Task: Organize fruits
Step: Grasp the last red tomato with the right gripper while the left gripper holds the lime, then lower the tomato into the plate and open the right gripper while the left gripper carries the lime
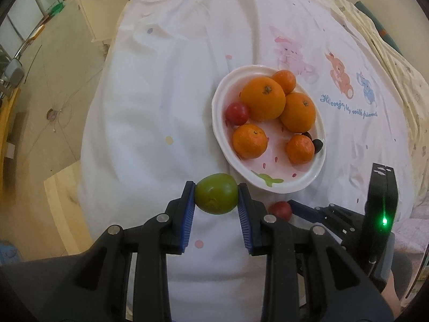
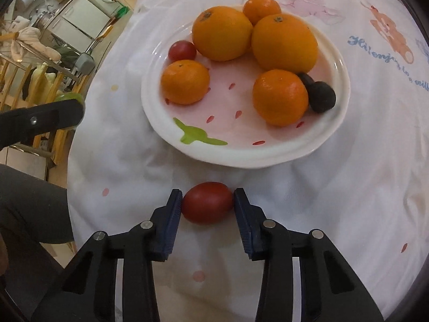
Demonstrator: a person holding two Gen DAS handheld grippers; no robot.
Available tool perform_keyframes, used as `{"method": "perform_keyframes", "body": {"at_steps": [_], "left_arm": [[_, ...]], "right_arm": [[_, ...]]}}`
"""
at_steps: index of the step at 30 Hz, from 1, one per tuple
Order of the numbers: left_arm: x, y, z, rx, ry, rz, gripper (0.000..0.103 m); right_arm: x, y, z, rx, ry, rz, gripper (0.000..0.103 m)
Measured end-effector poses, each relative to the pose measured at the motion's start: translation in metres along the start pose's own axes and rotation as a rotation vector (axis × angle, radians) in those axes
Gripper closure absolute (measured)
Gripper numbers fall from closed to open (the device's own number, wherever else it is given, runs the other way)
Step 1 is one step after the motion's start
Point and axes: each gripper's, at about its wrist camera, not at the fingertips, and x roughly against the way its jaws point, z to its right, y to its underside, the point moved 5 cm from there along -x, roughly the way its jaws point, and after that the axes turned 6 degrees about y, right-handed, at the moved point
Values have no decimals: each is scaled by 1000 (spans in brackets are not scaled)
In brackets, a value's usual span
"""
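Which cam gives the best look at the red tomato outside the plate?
Right wrist. The red tomato sits centred and whole on the white cloth, between the right tongs, pads at both its sides. In the left wrist view the same tomato is small and half hidden behind the left tongs' finger.

The white printed cotton cloth [image 1: 166, 86] carries blue cursive lettering [image 1: 348, 107] beneath cartoon animals; only "with friends" reads, roughly.

The plate [image 2: 268, 158] sits on the bed [image 2: 348, 201], holding oranges [image 2: 284, 41], mandarins [image 2: 280, 98] and a tomato [image 2: 182, 50]. Another tomato [image 2: 207, 202] lies on the sheet just before the plate.
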Motion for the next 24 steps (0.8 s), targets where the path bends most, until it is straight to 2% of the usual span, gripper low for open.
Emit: {"method": "perform_keyframes", "body": {"at_steps": [12,17,24], "left_arm": [[-3,-1,-7,10,-25,7,76],[-1,-2,-4,2,-25,21,76],[1,-3,9,-37,-18,31,76]], "right_arm": [[32,3,13,-48,-70,56,62],[58,-11,15,-82,-105,132,62],[85,-39,27,-113,-95,244,62]]}}
